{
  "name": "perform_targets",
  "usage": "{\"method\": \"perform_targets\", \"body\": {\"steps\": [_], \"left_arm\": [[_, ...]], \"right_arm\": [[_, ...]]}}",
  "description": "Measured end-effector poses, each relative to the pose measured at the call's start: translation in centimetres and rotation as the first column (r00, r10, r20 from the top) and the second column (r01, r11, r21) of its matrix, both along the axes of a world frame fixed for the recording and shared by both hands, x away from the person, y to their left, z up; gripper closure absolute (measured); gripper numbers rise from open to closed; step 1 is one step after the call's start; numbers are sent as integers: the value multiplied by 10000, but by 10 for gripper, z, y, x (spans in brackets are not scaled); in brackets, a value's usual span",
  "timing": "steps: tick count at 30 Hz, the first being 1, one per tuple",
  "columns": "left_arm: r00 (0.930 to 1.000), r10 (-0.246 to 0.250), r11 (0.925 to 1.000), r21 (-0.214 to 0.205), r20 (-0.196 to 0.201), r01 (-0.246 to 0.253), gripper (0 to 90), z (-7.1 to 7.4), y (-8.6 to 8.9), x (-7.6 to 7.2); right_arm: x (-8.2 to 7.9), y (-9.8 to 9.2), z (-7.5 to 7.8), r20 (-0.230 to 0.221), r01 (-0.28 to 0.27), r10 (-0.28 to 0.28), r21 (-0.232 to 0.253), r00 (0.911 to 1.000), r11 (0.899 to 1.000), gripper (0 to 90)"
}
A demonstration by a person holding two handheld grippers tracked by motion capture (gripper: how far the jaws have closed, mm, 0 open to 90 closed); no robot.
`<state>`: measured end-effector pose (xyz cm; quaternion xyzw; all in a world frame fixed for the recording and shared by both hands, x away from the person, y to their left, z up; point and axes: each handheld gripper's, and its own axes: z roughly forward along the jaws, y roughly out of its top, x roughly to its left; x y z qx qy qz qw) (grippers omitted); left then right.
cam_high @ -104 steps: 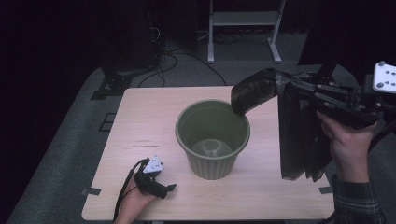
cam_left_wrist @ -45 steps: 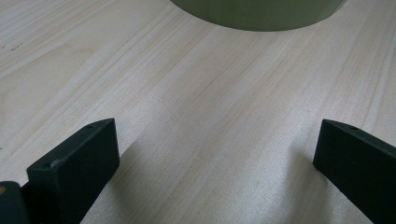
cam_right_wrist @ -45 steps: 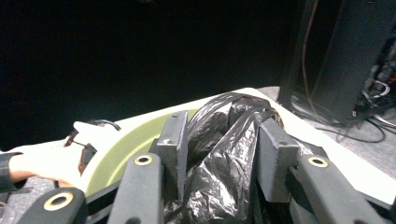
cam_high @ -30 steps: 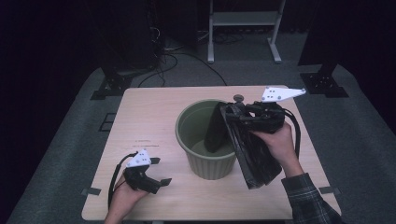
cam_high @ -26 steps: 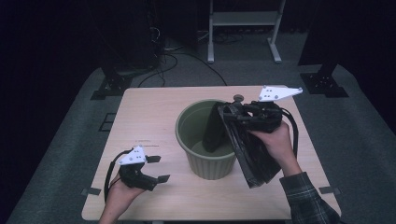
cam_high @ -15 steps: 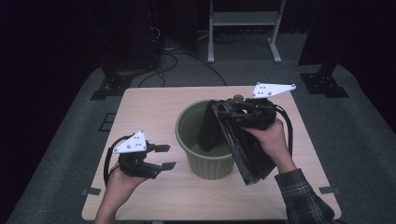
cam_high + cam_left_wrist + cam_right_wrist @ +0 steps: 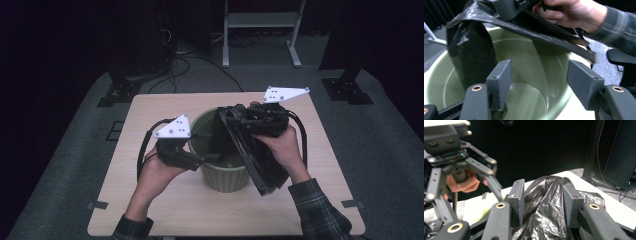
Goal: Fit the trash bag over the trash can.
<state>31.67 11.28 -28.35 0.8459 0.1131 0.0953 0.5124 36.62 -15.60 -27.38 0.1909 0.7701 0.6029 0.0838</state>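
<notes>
High view: a green bin (image 7: 227, 170) is standing mid-bench (image 7: 150, 205), with a metal stand (image 7: 260, 22) behind.

Left gripper view: the left gripper (image 7: 539, 82) is gaping empty over the bin's bare interior.

Right gripper view: the right gripper (image 7: 544, 200) is clamping a black bag (image 7: 544, 215) draping over the rim.

Each hand carries a black gripper: the left gripper (image 7: 202, 159) and the right gripper (image 7: 235, 116) both wear a pale three-cornered plate dotted with small screws, and black cables loop from each. Their flat dark jaws pivot on brass-ringed rivets. The person's sleeves (image 7: 320, 212) are grey plaid.
</notes>
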Motion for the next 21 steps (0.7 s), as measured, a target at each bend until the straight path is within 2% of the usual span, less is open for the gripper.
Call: {"method": "perform_targets", "body": {"steps": [9, 18, 21], "left_arm": [[9991, 204, 9997, -137, -378, -209, 357, -2, -24, 14], [9987, 217, 9985, -486, -468, -239, 353, 2, -30, 14], [9980, 389, 9988, -272, -491, -403, 363, 2, -33, 17]], "right_arm": [[0, 0, 0, -4, -41, 41, 70, 10000, 10000, 619], [-2, 1, 0, 116, 14, -13, -44, 9999, 10000, 634], [-3, 3, 0, 125, -34, 34, -1, 9999, 10000, 634]]}}
